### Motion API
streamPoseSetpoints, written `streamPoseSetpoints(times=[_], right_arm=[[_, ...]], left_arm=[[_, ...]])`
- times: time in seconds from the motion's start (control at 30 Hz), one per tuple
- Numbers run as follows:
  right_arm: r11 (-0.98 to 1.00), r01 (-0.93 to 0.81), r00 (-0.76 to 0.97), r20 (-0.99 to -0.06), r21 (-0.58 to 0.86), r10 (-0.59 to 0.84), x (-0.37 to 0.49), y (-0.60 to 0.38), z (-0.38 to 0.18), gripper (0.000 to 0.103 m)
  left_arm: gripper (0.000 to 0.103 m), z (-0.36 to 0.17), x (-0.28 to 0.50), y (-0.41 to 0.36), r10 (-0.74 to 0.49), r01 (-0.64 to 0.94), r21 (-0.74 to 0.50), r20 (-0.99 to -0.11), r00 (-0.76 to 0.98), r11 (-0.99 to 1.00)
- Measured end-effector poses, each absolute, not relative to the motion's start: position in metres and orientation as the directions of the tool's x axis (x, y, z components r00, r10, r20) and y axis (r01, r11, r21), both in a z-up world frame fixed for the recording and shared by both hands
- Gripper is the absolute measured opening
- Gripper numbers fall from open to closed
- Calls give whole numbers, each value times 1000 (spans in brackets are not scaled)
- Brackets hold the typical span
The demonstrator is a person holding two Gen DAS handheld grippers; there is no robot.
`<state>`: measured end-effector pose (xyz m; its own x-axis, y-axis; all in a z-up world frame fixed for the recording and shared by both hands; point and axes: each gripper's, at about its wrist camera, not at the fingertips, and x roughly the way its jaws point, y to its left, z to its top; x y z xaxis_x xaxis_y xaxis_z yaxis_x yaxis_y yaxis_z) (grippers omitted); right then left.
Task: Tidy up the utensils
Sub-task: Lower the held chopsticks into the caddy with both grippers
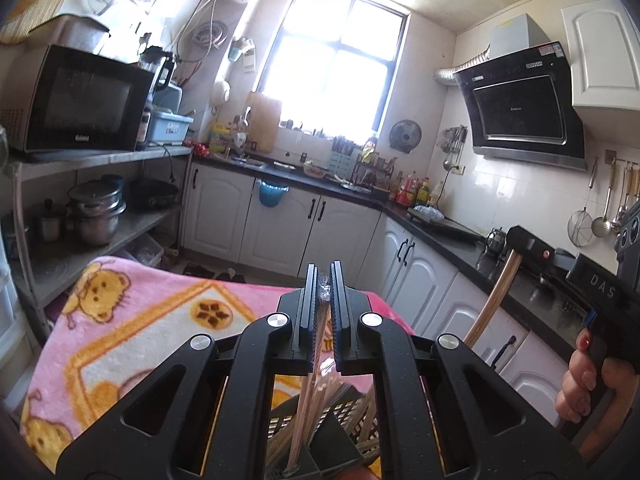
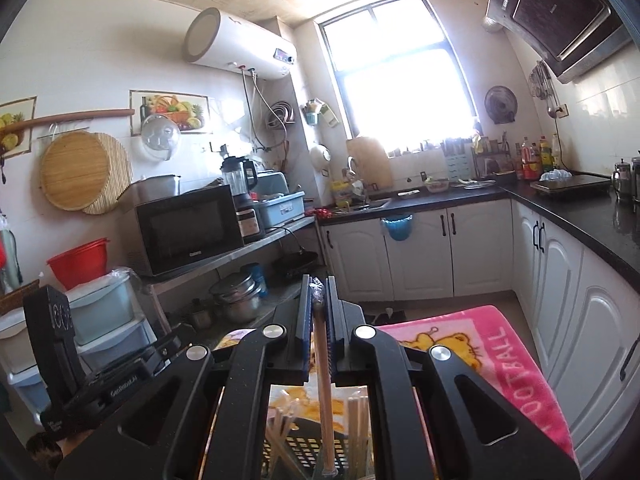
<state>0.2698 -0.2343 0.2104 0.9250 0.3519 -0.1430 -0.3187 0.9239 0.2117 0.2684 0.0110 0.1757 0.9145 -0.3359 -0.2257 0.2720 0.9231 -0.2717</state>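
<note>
My left gripper (image 1: pixel 323 280) is shut on a bundle of wooden chopsticks in clear wrap (image 1: pixel 316 360), held upright over a dark perforated utensil basket (image 1: pixel 352 412) with more chopsticks in it. My right gripper (image 2: pixel 319 290) is shut on a wooden-handled utensil (image 2: pixel 325 392) that reaches down into the same basket (image 2: pixel 304 448), next to loose chopsticks (image 2: pixel 356 420). In the left wrist view the right gripper (image 1: pixel 528 240) shows at the right with that wooden handle (image 1: pixel 494 296). In the right wrist view the left gripper's body (image 2: pixel 64 344) shows at the left.
A pink bear-print blanket (image 1: pixel 132 328) covers the surface under the basket. A shelf with a microwave (image 1: pixel 80 100) and pots (image 1: pixel 96 212) stands left. A black counter (image 2: pixel 580 216) over white cabinets runs right, with ladles hanging on the wall (image 1: pixel 600 216).
</note>
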Motion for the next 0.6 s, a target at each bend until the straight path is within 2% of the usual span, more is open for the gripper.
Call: streamPoseSetpoints(times=[0.6], right_arm=[[929,-329,909,-210,171,360,294,-212,164,6]], left_arm=[[3,137,275,8,-348,283,-260,-249,904,923]])
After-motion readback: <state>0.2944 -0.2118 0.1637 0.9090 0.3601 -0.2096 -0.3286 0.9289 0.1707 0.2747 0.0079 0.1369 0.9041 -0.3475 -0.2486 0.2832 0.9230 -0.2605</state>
